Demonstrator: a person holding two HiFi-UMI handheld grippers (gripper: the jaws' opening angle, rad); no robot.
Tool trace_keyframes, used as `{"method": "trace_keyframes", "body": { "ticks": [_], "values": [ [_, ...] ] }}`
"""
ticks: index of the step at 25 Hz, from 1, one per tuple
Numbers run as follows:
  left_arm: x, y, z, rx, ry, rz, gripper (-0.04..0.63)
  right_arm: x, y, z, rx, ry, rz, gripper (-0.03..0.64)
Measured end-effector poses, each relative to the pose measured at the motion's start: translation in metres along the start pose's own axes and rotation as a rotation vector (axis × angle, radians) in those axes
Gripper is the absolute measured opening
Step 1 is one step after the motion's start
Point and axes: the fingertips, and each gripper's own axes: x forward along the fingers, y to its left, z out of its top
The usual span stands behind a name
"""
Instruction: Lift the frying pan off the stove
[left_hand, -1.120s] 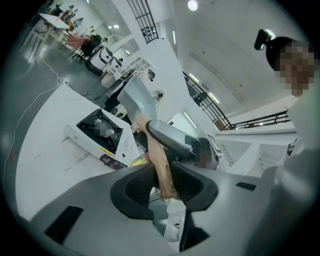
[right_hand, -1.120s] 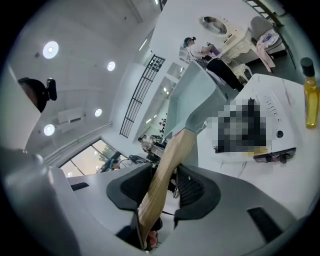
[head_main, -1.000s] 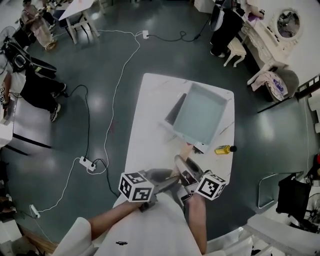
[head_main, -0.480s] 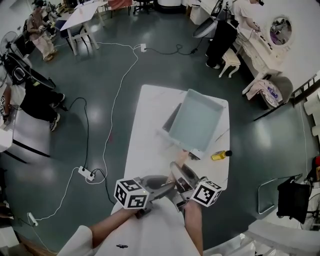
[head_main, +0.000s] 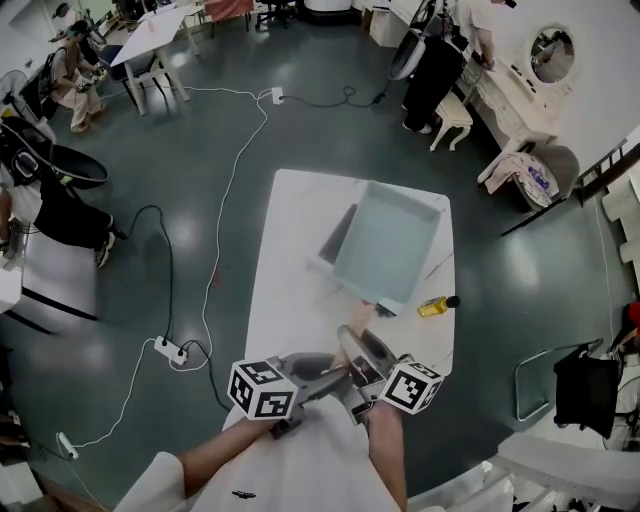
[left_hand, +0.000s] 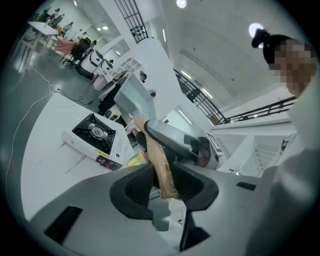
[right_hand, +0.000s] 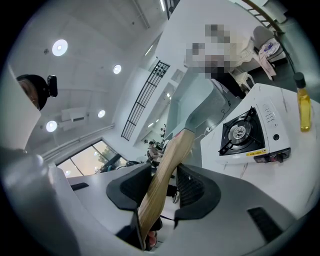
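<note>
A square pale grey-blue frying pan with a wooden handle hangs in the air above the white table. The single-burner stove stands on the table with its burner bare; in the head view only its dark edge peeks out from under the pan. My left gripper and right gripper are both shut on the handle, close together near its end. The left gripper view shows the handle pressed between the pads, as does the right gripper view.
A bottle of yellow oil lies on the table just right of the stove, also in the right gripper view. Cables and a power strip lie on the floor to the left. People and furniture stand farther off.
Both grippers keep their hold on the handle and the pan stays in the air. The whole scene has slid a little left and down the head view.
</note>
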Motion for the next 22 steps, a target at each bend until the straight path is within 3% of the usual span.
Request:
{"method": "trace_keyframes", "body": {
  "ticks": [22],
  "values": [
    [0.0018, -0.0009, -0.0072, -0.005, 0.006, 0.001, 0.114, -0.0062, -0.0056, -0.0046, 0.017, 0.005, -0.011, 0.151]
  ]
}}
